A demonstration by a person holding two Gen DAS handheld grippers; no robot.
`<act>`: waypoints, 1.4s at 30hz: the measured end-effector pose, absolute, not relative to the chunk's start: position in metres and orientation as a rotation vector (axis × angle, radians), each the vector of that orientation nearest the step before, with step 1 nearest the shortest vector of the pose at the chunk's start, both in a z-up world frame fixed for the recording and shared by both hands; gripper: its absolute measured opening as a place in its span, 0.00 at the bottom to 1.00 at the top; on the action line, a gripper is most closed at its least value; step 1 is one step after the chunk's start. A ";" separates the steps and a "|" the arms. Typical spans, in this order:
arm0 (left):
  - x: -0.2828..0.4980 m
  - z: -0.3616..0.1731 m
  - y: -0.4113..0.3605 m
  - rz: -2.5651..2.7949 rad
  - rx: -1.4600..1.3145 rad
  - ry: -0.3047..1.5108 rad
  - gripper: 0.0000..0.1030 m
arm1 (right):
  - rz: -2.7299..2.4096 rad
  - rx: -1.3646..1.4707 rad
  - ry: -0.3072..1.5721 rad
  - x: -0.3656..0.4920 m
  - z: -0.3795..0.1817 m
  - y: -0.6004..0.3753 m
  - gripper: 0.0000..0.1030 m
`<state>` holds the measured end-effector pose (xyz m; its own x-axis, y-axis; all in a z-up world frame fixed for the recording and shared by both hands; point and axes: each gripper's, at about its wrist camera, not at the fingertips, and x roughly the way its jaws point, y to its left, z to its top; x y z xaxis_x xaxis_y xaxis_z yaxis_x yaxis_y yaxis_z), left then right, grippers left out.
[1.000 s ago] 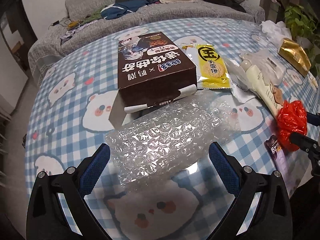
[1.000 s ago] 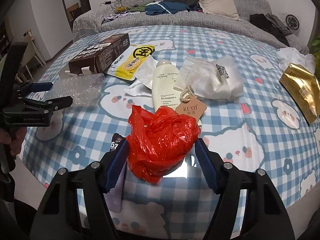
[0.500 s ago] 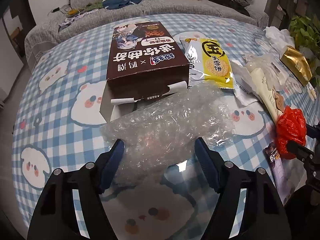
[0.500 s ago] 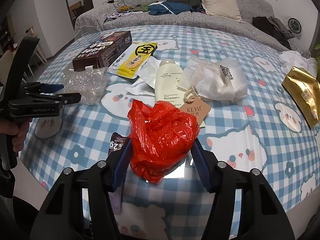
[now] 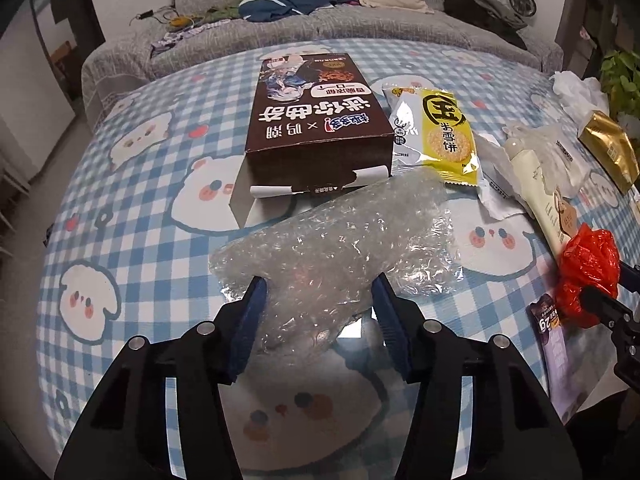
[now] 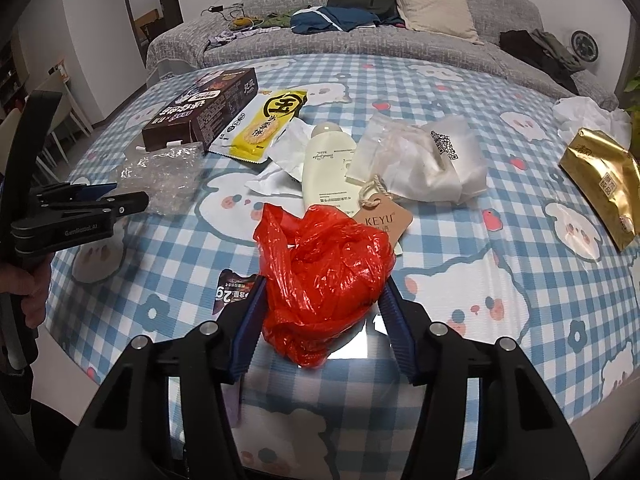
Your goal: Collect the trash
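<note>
My left jaws (image 5: 318,300) have just been closing and now pinch the bubble wrap (image 5: 340,240), which lies on the table (image 5: 132,216) just in front of the brown box (image 5: 316,128). My right jaws (image 6: 322,304) clench the red bag (image 6: 324,268) beside it. Both pieces look ready to lift.
</note>
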<state>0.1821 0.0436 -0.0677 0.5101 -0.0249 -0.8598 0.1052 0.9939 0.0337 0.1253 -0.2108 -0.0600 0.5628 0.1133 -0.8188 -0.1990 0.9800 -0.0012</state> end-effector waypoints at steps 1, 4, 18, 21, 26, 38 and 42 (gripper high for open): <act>0.181 -0.066 0.045 -0.070 0.077 1.031 0.52 | 0.181 -0.094 0.956 0.125 -0.060 -0.212 0.52; 0.176 -0.062 0.049 -0.048 0.059 1.030 0.51 | 0.175 -0.087 0.957 0.125 -0.059 -0.214 0.52; 0.138 -0.047 0.054 0.037 0.005 1.018 0.51 | 0.175 -0.084 0.932 0.108 -0.045 -0.214 0.52; 0.128 -0.045 0.058 0.057 -0.016 1.016 0.51 | 0.176 -0.077 0.931 0.102 -0.043 -0.215 0.52; 0.111 -0.043 0.060 0.096 -0.047 1.017 0.51 | 0.172 -0.069 0.918 0.092 -0.037 -0.218 0.52; 0.072 -0.029 0.056 0.128 -0.102 0.971 0.51 | 0.191 -0.065 0.893 0.059 -0.026 -0.215 0.52; 0.057 -0.027 0.052 0.130 -0.123 0.963 0.51 | 0.185 -0.064 0.882 0.049 -0.023 -0.217 0.52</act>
